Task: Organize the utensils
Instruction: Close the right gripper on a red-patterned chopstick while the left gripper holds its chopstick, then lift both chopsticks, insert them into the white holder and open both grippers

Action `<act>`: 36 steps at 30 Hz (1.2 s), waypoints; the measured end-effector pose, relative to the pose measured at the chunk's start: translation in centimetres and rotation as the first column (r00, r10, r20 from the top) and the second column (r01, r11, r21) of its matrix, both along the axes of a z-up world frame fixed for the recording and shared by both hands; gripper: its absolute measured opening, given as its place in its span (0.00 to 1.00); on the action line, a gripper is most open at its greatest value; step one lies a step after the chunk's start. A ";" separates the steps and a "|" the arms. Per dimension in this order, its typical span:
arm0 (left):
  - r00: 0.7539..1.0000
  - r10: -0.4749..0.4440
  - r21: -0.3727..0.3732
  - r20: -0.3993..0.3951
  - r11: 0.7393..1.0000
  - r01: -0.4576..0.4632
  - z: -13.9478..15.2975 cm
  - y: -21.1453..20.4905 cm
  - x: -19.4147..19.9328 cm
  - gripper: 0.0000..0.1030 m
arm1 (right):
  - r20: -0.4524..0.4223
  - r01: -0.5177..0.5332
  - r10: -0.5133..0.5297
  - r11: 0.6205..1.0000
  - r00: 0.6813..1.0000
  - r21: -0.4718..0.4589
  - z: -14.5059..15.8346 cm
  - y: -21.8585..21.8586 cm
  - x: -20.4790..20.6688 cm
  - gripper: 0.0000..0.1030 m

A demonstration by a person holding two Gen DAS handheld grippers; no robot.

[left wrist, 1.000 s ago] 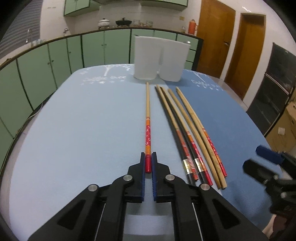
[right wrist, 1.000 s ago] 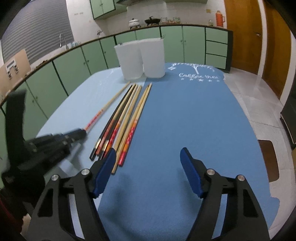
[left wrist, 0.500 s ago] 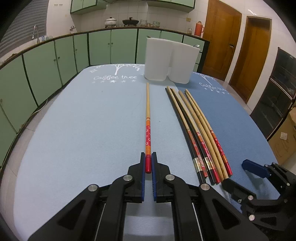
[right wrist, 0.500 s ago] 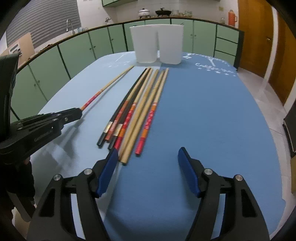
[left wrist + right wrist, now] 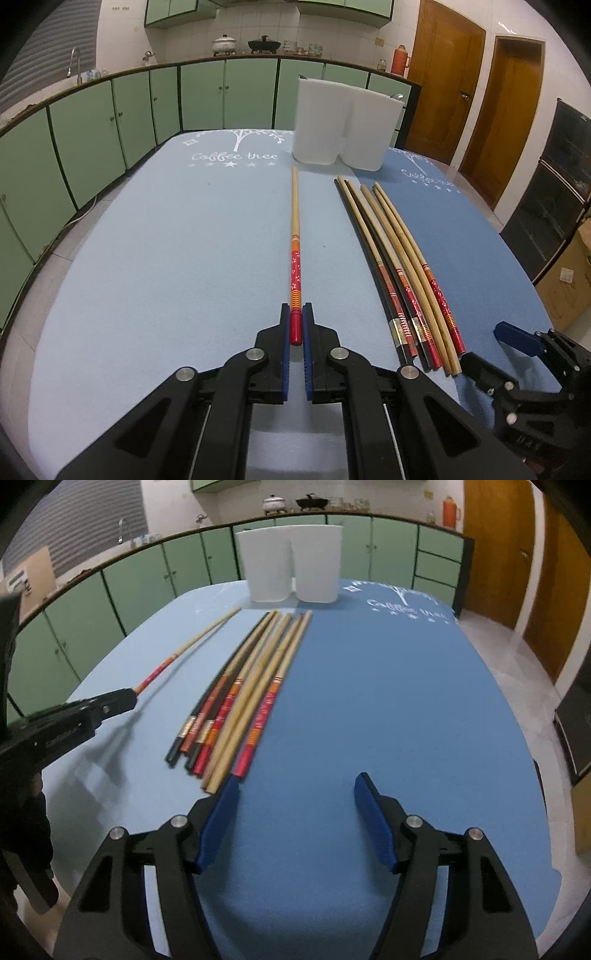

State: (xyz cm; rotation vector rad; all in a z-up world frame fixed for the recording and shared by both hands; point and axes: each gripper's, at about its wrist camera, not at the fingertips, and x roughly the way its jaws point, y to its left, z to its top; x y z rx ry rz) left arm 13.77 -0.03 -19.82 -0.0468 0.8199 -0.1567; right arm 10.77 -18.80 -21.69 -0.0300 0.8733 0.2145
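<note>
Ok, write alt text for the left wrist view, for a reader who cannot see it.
The left gripper is shut on the red end of a single chopstick that points toward two white containers on a blue table mat. A bundle of chopsticks lies to its right, with the open right gripper near their ends.

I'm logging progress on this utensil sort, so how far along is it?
Early. Done: nothing shows inside the two white bins, though their interiors are hidden. In hand: the left claw is shut on one red-ended chopstick, lifted, judging by its shadow in the right wrist view. Left: the chopstick bunch lies on the blue mat; the right claw is open beside its near ends.
</note>
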 end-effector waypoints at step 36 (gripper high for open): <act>0.997 -0.076 0.027 -0.008 0.997 0.076 6.4 -0.6 -1.1 0.06 | 0.174 0.000 -0.011 0.998 0.985 0.061 7.8 -1.8 0.2 0.05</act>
